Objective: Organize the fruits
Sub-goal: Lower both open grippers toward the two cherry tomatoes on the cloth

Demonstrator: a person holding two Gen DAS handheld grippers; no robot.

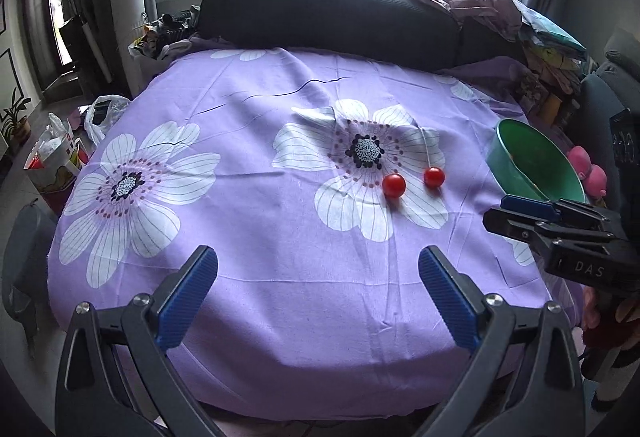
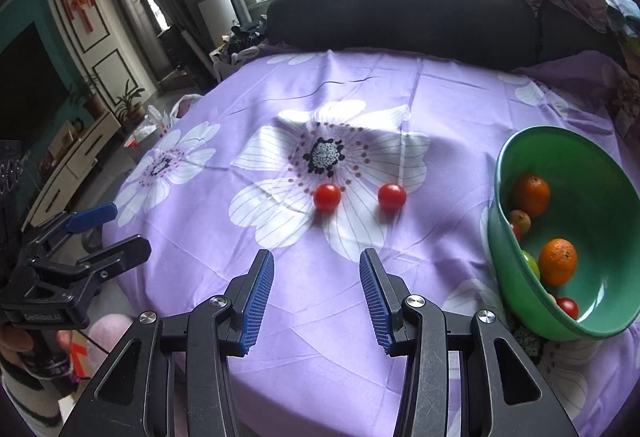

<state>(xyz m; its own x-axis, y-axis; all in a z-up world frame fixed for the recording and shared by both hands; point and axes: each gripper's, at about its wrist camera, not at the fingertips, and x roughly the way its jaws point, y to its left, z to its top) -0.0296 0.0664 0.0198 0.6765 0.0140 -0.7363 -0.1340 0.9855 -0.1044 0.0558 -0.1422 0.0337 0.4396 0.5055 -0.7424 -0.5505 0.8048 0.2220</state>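
Two red cherry tomatoes lie on the purple flowered cloth: a left tomato (image 1: pixel 394 185) (image 2: pixel 327 197) and a right tomato (image 1: pixel 434 177) (image 2: pixel 392 196). A green bowl (image 2: pixel 504 261) (image 1: pixel 520 157) at the right, tilted toward me, holds two oranges (image 2: pixel 557 261), a brown fruit, a green fruit and red tomatoes. My left gripper (image 1: pixel 318 277) is open and empty, short of the tomatoes; it also shows in the right wrist view (image 2: pixel 108 233). My right gripper (image 2: pixel 316 279) is open and empty just before the tomatoes; it also shows in the left wrist view (image 1: pixel 508 211).
The round table (image 1: pixel 240 297) carries the purple cloth. A dark cushion (image 1: pixel 328 17) lies behind it, with crumpled clothes (image 1: pixel 484 3) at the back right. Pink objects (image 1: pixel 588 169) sit behind the bowl. Bags (image 1: pixel 60 153) stand on the floor at the left.
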